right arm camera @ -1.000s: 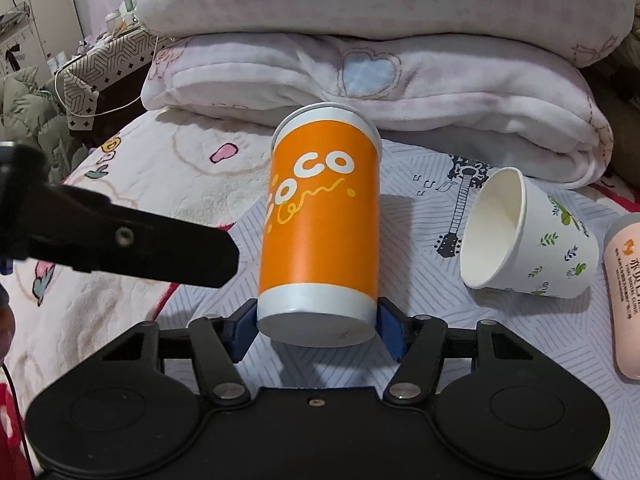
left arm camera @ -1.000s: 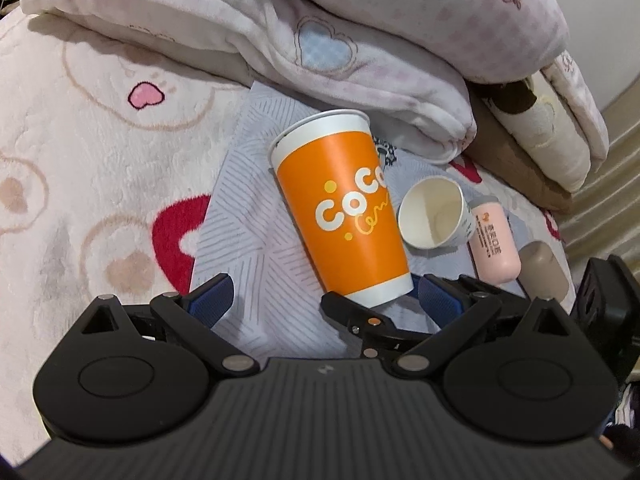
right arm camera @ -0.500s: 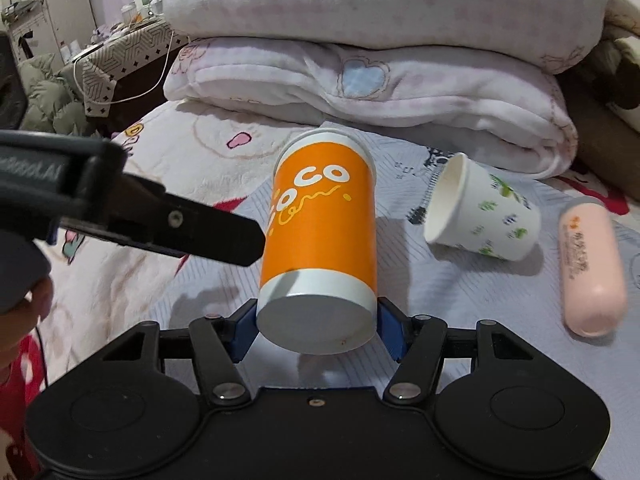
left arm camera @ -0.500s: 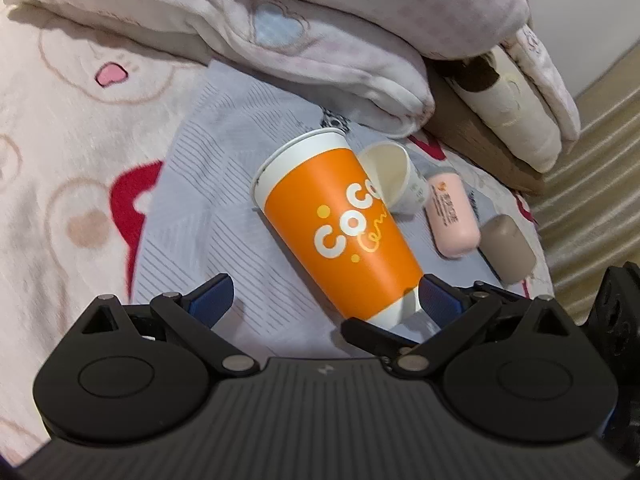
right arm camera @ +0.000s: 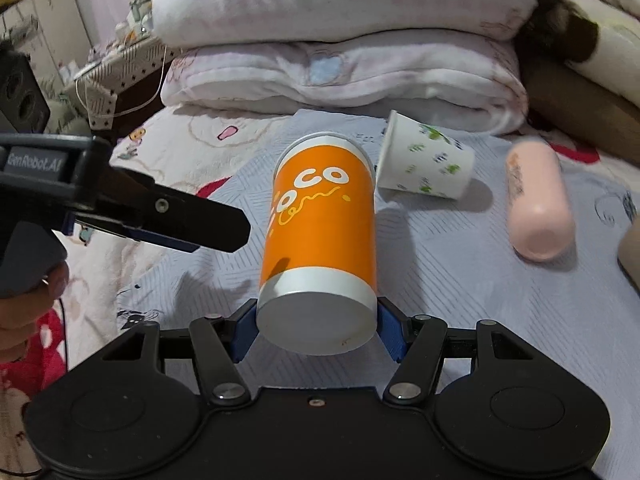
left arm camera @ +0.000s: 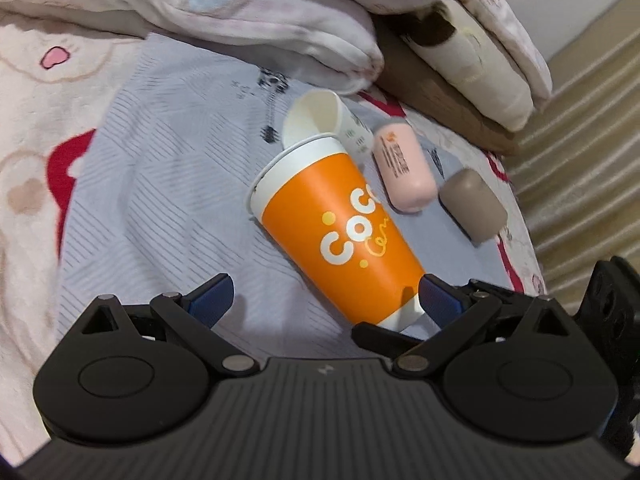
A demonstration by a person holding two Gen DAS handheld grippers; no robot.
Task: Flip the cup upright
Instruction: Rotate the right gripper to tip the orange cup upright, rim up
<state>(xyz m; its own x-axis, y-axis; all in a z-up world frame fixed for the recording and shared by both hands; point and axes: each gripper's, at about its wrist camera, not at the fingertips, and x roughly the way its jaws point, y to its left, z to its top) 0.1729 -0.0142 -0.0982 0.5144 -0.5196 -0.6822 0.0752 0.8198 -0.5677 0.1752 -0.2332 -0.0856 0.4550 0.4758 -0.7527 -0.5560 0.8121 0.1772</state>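
Right wrist view: our right gripper (right arm camera: 316,322) pinches the orange cup (right arm camera: 320,236) only at its base, so tilting could slip it.

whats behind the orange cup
Behind the orange cup, held at its base by the right hand-held gripper, a small white cup lies on its side; further back, folded blankets. The orange cup partly hides its rim.

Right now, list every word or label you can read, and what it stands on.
"CoCo": orange cup, above a scribbled script line I cannot read.
"GenRobot.AI": left hand-held gripper.
Dark print on the pink bottle: too blurred to read.
Small paper cup: leaf pattern only, no words legible.
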